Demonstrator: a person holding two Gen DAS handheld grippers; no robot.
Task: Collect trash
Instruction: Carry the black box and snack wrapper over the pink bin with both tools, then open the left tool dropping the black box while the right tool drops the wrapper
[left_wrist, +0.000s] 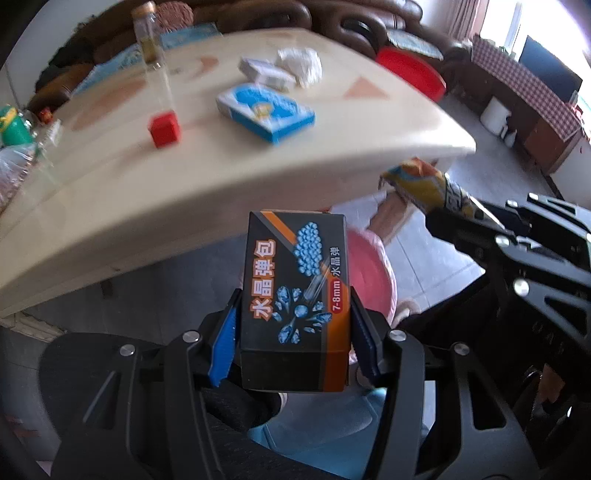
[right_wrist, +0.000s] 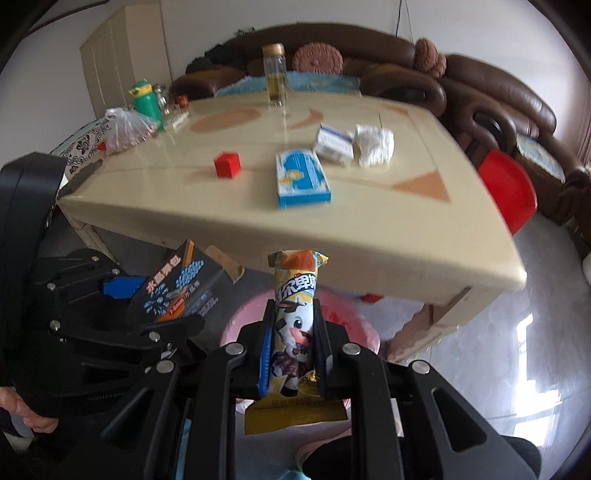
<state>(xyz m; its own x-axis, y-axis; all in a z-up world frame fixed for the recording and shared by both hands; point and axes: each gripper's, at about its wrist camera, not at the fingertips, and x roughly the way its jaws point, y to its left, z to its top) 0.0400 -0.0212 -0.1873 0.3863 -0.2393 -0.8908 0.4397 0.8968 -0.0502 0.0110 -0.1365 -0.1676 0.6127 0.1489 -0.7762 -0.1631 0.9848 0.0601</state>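
Left gripper (left_wrist: 293, 328): clenched on a black box (left_wrist: 295, 295), blue pads pressed on its two long sides; it is off the near edge of the table (left_wrist: 184, 192).
Right gripper (right_wrist: 293, 350): clenched on a yellow snack wrapper (right_wrist: 295, 325), held upright, also off the near edge.
Pink bin (right_wrist: 354, 314): on the floor below both grippers, just beyond the near edge; mostly hidden by the held things.
Step in hand: I judge both pieces are being carried to the bin. Best to bring each one fully above the bin opening before the fingers let go, one after the other, so that neither falls outside.
Trash remaining: blue box (right_wrist: 301, 177) near the table middle; white box (right_wrist: 334, 142) and crumpled tissue (right_wrist: 373, 144) touching, toward the far right corner.
Other things: red cube (right_wrist: 227, 165); tall bottle (right_wrist: 275, 75) at the far edge.
Room: brown sofa (right_wrist: 369, 70) behind the table, red stool (right_wrist: 508, 188) at its right edge, grey shiny floor.
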